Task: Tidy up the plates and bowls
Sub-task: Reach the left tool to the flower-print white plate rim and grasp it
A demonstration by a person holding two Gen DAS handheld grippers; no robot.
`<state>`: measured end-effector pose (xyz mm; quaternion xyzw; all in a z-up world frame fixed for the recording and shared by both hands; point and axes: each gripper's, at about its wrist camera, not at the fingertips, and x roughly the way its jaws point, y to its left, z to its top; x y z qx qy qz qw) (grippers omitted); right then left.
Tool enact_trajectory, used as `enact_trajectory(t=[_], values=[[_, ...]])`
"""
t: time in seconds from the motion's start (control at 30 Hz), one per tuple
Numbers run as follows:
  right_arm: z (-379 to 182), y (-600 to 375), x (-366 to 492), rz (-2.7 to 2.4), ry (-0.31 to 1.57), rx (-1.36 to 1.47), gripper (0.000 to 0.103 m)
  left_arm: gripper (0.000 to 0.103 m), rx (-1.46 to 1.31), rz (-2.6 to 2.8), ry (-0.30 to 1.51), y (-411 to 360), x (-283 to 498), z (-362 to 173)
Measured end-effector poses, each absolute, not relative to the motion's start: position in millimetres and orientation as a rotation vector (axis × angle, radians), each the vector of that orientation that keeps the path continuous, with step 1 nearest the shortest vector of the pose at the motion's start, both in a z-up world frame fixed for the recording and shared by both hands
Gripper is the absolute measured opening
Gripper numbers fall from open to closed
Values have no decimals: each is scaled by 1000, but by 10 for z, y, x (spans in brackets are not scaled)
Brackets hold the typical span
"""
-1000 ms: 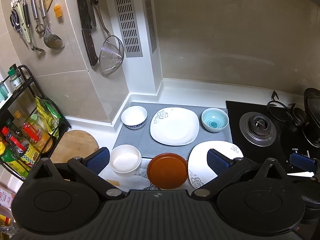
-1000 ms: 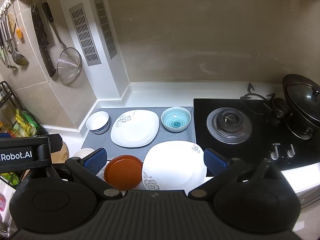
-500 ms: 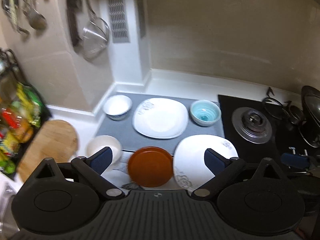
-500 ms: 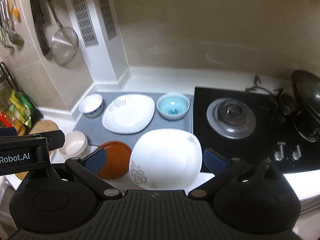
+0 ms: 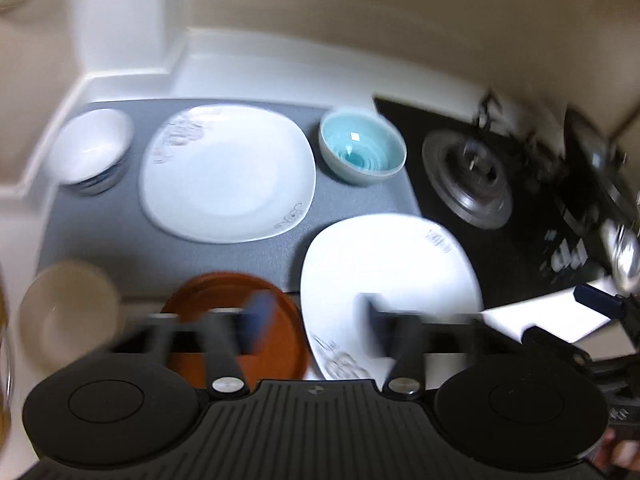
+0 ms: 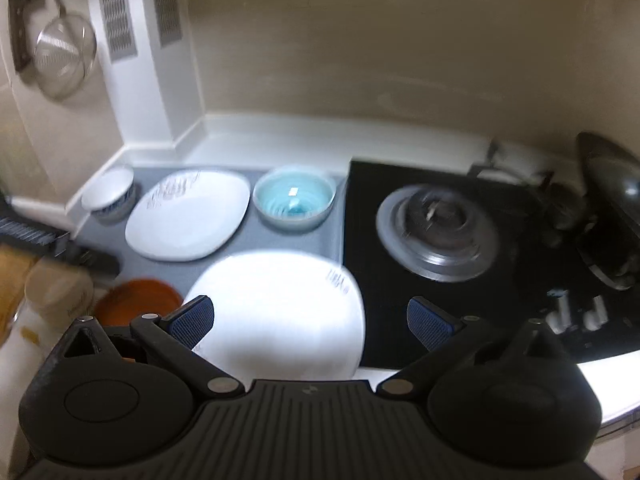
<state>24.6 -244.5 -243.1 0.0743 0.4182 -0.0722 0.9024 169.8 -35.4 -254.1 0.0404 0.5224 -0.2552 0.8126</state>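
Observation:
My left gripper (image 5: 316,316) hangs low over the counter's front, its jaws closing and blurred. Nothing is pressed between them; below the gap lie the right rim of a brown round plate (image 5: 224,288) and the left rim of the near white square plate (image 5: 384,264). My right gripper (image 6: 310,318) stands wide open above that same plate (image 6: 280,304). On the grey mat (image 5: 100,232) behind sit a white bowl with a blue pattern (image 5: 94,148), a second white square plate (image 5: 228,172) and a light blue bowl (image 5: 362,150). A cream bowl (image 5: 68,312) sits front left.
A black gas stove (image 6: 436,232) with its burner fills the right side, with a dark lidded pot (image 6: 612,216) at its far right. A wire strainer (image 6: 64,60) hangs on the left wall. A person's hand (image 5: 616,452) shows at the lower right of the left wrist view.
Both grippers have come down toward the dishes, which now look larger. The left gripper's fingers have drawn much closer together; the right gripper's stay wide apart.

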Motion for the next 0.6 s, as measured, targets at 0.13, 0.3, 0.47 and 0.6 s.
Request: enact_trajectory(t=[0.13, 0.3, 0.47, 0.6], values=[[-2717, -2479, 335, -170, 881, 200, 103, 26, 154, -578, 1179, -590, 2113, -3008], [-2990, -2683, 322, -148, 898, 337, 86, 26, 157, -651, 1300, -743, 2313, -3357], [-3276, -2979, 329, -155, 953, 406, 59, 26, 86, -588, 1389, -743, 2374, -3527], [-3391, -3161, 430, -86, 952, 429, 59, 26, 63, -562, 1411, -755, 2401, -3600]])
